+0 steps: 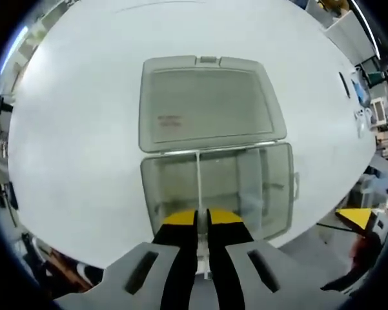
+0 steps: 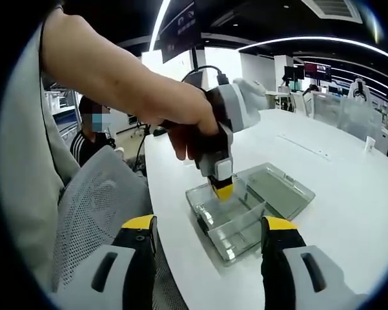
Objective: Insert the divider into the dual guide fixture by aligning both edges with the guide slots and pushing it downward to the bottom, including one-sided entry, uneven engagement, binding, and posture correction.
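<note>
The left gripper [image 1: 202, 219], jaws closed on the thin clear divider [image 1: 199, 184], holds it upright in the open clear box [image 2: 235, 223] on the white table [image 1: 71, 129]. Tilt could catch 1 edge and bind it. The right gripper [image 2: 210, 242] hangs open nearby.

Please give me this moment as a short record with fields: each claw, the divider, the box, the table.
left claw: shut on divider, over the box
right claw: open, held back from the table edge
divider: thin clear plate, upright, lowered into the box
box: clear, lid open and lying flat
table: white
seating depth of divider: cannot tell
</note>
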